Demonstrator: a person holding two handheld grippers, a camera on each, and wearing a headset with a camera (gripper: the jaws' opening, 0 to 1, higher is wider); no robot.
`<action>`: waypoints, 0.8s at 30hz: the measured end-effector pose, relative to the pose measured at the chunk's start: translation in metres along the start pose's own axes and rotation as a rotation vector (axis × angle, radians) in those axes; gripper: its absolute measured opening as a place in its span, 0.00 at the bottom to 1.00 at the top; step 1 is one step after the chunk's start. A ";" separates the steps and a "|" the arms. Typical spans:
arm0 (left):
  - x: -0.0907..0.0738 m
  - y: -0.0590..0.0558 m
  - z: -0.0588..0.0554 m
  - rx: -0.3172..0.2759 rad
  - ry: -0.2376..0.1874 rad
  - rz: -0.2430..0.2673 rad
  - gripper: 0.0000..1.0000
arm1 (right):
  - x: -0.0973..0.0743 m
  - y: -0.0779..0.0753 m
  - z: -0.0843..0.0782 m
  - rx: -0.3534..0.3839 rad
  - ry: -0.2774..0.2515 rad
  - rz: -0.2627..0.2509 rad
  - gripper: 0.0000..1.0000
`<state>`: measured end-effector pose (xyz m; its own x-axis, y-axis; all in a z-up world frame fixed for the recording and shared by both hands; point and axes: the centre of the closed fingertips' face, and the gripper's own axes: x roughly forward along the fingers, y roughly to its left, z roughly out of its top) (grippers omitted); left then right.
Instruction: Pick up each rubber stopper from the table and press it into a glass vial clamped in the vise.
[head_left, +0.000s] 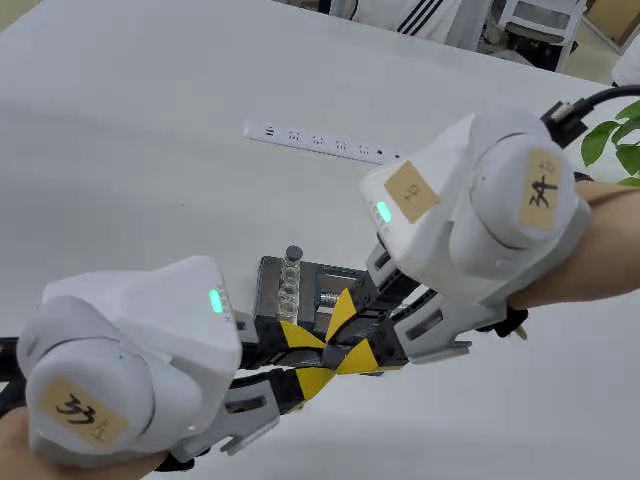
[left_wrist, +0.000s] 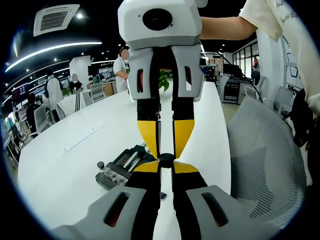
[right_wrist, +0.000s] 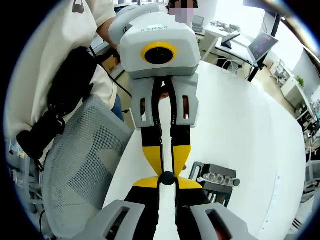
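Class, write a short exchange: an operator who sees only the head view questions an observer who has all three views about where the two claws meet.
Operator: The claws cross near the grey metal vise. Is anything between them?
Observer: Yes, a small black round rubber stopper, pinched where the left claw and right claw meet tip to tip.
Operator: Are they over the clear glass vials?
Observer: No. Both gripper views put the vials off to one side of the tips.

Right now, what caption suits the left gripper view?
Left gripper and right gripper pinch one stopper tip to tip, near the vise.
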<state>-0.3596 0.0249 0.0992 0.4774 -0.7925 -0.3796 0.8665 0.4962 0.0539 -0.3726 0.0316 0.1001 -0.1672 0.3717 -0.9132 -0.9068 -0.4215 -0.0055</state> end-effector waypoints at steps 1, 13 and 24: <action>0.000 0.000 0.000 0.001 -0.001 0.001 0.04 | 0.000 0.000 0.000 -0.001 -0.001 0.000 0.06; -0.004 0.011 -0.015 -0.058 0.020 0.069 0.19 | 0.006 -0.010 -0.014 0.030 0.008 -0.009 0.06; -0.026 0.049 -0.047 -0.132 0.044 0.232 0.66 | 0.012 -0.015 -0.025 0.042 0.024 -0.002 0.06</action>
<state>-0.3366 0.0870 0.0682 0.6517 -0.6374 -0.4111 0.7067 0.7071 0.0240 -0.3512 0.0215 0.0794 -0.1569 0.3527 -0.9225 -0.9227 -0.3853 0.0096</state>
